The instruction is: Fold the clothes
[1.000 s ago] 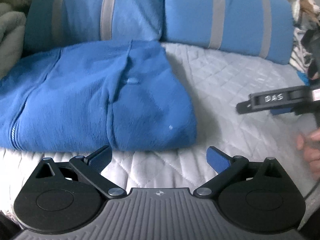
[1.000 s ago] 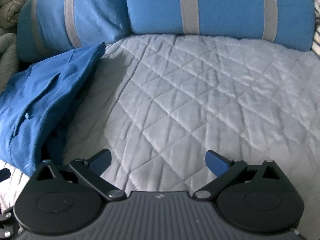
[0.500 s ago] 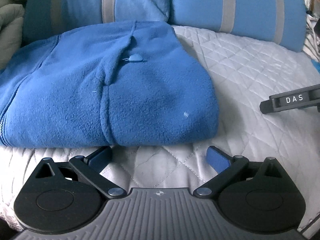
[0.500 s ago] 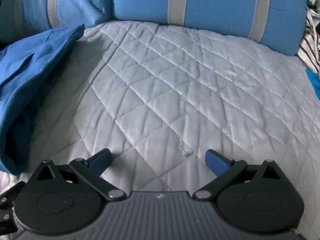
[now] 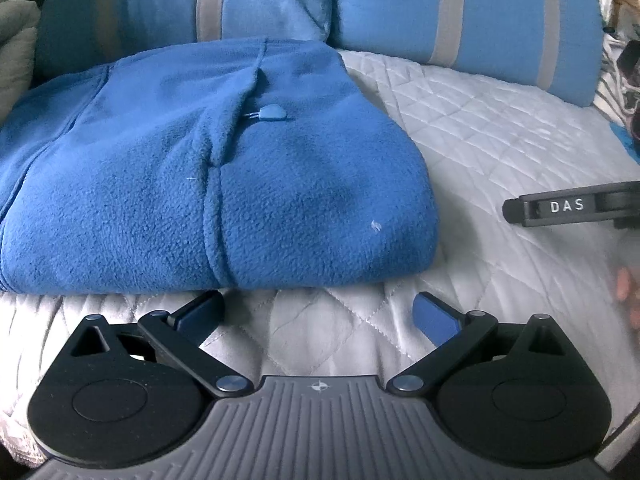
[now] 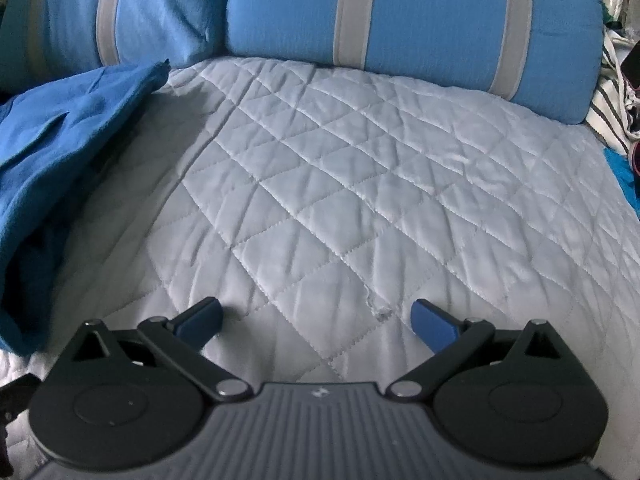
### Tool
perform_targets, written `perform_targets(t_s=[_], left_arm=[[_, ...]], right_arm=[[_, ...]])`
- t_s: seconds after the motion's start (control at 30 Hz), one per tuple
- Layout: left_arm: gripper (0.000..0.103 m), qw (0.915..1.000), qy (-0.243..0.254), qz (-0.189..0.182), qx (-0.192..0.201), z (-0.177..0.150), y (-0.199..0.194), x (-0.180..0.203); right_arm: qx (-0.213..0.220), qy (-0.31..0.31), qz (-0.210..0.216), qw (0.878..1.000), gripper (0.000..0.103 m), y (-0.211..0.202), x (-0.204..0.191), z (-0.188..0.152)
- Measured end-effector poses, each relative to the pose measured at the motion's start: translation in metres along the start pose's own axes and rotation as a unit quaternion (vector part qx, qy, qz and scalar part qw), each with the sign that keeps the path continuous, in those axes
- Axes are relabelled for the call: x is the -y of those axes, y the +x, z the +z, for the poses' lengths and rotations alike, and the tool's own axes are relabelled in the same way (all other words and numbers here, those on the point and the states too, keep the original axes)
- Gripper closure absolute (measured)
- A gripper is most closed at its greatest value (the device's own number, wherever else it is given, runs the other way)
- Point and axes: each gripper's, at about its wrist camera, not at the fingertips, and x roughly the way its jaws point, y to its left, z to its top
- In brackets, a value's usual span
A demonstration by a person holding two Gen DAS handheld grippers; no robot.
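Observation:
A blue fleece jacket (image 5: pixel 208 184) lies folded into a thick bundle on the white quilted bedcover (image 5: pixel 500 136), its zipper pull (image 5: pixel 272 114) on top. My left gripper (image 5: pixel 318 314) stands open just in front of the bundle's near edge, with nothing between its fingers. In the right wrist view the same jacket (image 6: pixel 52 168) lies at the far left, and my right gripper (image 6: pixel 318 316) is open over bare quilt (image 6: pixel 360 200), apart from the jacket. The right gripper's black body marked DAS (image 5: pixel 568 206) shows at the right edge of the left wrist view.
Two light blue pillows with grey stripes (image 6: pixel 400 16) line the back of the bed. Grey-green bedding (image 5: pixel 16 28) is bunched at the far left. Striped fabric and dark items (image 6: pixel 616 96) sit at the right edge. A hand (image 5: pixel 628 292) shows blurred at the right.
The left gripper has moved closer to the jacket, whose near edge now fills more of its view. The right gripper's view swung to the right, away from the jacket. Both stayed open.

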Motion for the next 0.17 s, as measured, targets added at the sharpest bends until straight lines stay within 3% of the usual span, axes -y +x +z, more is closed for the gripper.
perform_targets(t_s=[0.17], left_arm=[[0.000, 1.0000, 0.003, -0.002, 0.008, -0.0032, -0.0008, -0.0001]], right_arm=[[0.003, 0.004, -0.006, 1.000, 0.000, 0.0004, -0.0019, -0.0003]])
